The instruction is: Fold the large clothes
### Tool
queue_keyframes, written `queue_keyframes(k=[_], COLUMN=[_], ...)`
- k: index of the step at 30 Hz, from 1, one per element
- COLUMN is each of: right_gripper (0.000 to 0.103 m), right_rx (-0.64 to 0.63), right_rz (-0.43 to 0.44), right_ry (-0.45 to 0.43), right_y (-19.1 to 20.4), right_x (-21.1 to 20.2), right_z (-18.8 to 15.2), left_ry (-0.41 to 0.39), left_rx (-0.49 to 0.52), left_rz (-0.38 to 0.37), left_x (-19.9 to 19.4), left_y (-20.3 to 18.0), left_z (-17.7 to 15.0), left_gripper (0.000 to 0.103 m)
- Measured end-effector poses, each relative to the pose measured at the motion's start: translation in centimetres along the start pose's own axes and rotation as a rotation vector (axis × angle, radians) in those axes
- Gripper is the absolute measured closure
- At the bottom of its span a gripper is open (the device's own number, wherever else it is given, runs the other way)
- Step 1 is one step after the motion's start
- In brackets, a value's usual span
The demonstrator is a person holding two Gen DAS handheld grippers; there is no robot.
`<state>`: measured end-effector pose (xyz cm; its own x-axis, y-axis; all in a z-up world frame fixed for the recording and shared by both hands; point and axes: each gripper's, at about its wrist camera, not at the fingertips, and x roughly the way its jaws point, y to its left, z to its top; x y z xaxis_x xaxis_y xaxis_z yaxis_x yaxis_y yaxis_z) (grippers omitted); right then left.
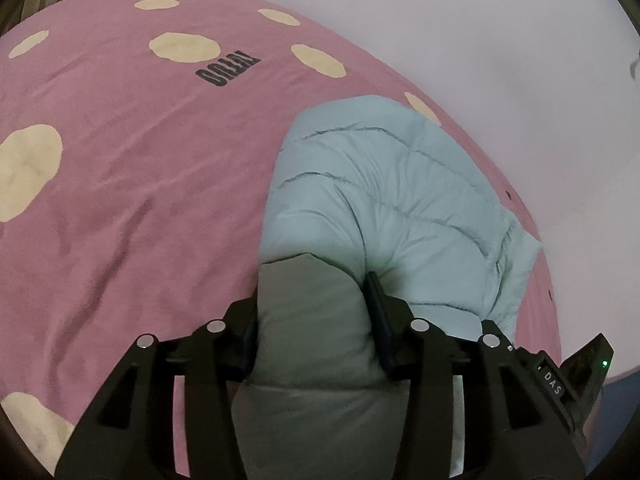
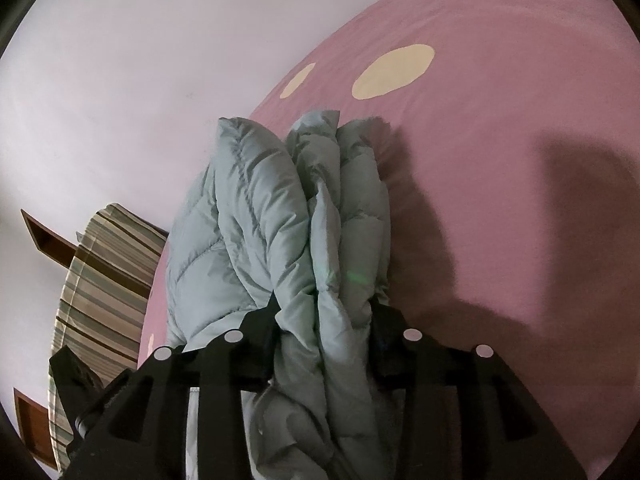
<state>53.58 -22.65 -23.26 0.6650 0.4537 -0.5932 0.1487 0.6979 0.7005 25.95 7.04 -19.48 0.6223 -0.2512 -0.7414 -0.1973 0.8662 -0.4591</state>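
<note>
A pale blue quilted jacket (image 1: 384, 184) is seen lying on a pink bedspread (image 1: 132, 184) with cream dots, occupying the centre and lower right of the left wrist frame, close to the bed's edge by the white wall (image 1: 480, 32). In the lower centre of that frame a thick grey fold of its lining (image 1: 312, 320) is gripped between the fingers of the left gripper (image 1: 312, 312), whose jaws are pressed against the padding on both sides. In the right wrist view, several stacked layers of the jacket (image 2: 260, 216) are bunched in the centre, and their lower end is clamped in the right gripper (image 2: 324, 328), the fabric filling the gap between its jaws. The bulk is probably held at two ends so that the folded layers can be kept aligned while the bundle is set down. A striped pillow (image 2: 104, 280) is seen at the lower left of the right wrist frame. The fold appears largely made, and release seems near.
</note>
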Motion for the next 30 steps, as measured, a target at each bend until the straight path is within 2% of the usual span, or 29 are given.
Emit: queue_keyframes(k=[6, 8, 11, 14, 19, 22, 26, 30], right_gripper=[0.063, 0.063, 0.063, 0.063, 0.063, 0.046, 0.045, 0.045], right_rx=[0.004, 0.005, -0.004, -0.005, -0.01, -0.004, 0.005, 0.005], right_rz=[0.008, 0.013, 0.009, 0.005, -0.008, -0.008, 0.004, -0.03], right_ry=[-0.006, -0.01, -0.012, -0.022, -0.025, -0.025, -0.006, 0.029], right_y=[-0.4, -0.4, -0.1, -0.1, 0.2, 0.5, 0.9, 0.9], right_x=[-1.1, -1.6, -2.0, -2.3, -2.2, -1.6, -0.3, 1.2], right_z=[0.3, 0.4, 0.9, 1.9, 3.9, 4.9, 5.9, 6.4], left_ry=[-0.019, -0.027, -0.04, -0.057, -0.08, -0.061, -0.02, 0.054], left_rx=[0.027, 0.037, 0.04, 0.016, -0.037, -0.099, -0.13, -0.167], left_rz=[0.003, 0.002, 0.001, -0.017, -0.024, -0.053, -0.058, -0.005], left_x=[-1.4, -1.9, -2.6, -3.6, -4.2, -3.5, -1.5, 1.7], left_y=[-0.2, -0.3, -0.4, -0.1, 0.7, 1.0, 0.6, 0.9], left_z=[0.2, 0.2, 0.4, 1.3, 3.8, 5.3, 6.3, 6.1], left_gripper=[0.054, 0.044, 0.042, 0.037, 0.035, 0.035, 0.035, 0.035])
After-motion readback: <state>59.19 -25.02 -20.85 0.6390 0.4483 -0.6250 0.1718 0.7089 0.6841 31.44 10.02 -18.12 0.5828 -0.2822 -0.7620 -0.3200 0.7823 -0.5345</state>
